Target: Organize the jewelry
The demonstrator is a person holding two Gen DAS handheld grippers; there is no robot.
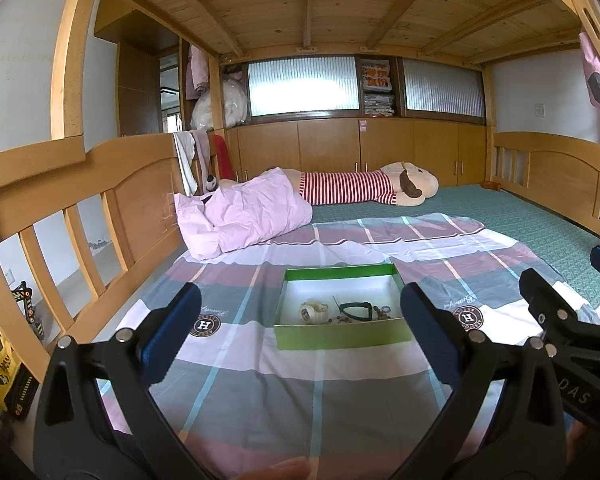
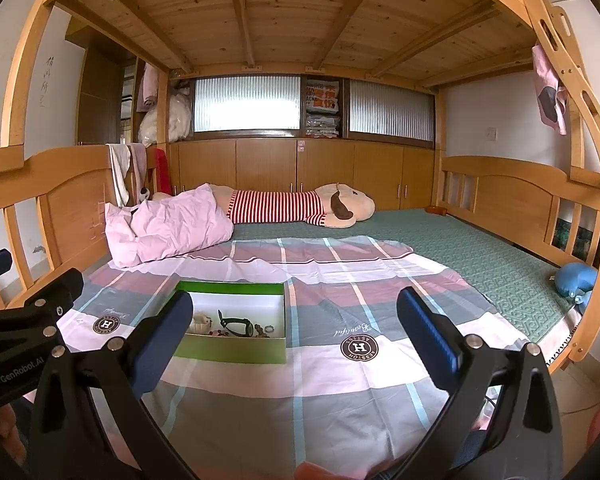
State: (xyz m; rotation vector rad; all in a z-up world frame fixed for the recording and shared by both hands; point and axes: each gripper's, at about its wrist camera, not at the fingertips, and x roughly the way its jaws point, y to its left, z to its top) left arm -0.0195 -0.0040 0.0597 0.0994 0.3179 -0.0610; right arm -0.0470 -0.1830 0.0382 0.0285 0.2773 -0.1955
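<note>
A shallow green box [image 1: 342,336] with a white inside lies on the plaid sheet. It holds a cream beaded bracelet [image 1: 313,312], a dark green watch [image 1: 356,311], dark beads and a small ring [image 1: 386,309]. My left gripper [image 1: 300,320] is open and empty, just short of the box's near wall. The box also shows in the right wrist view [image 2: 236,350], with the watch [image 2: 238,326] inside. My right gripper [image 2: 296,328] is open and empty, to the right of the box; its left finger hides the box's left end.
A pink pillow [image 1: 240,216] and a long striped plush dog [image 1: 364,186] lie further back on the bed. Wooden bed rails [image 1: 80,216] run along both sides. A blue cushion [image 2: 576,280] sits at the right edge. Toy trucks [image 1: 4,368] stand on the floor left.
</note>
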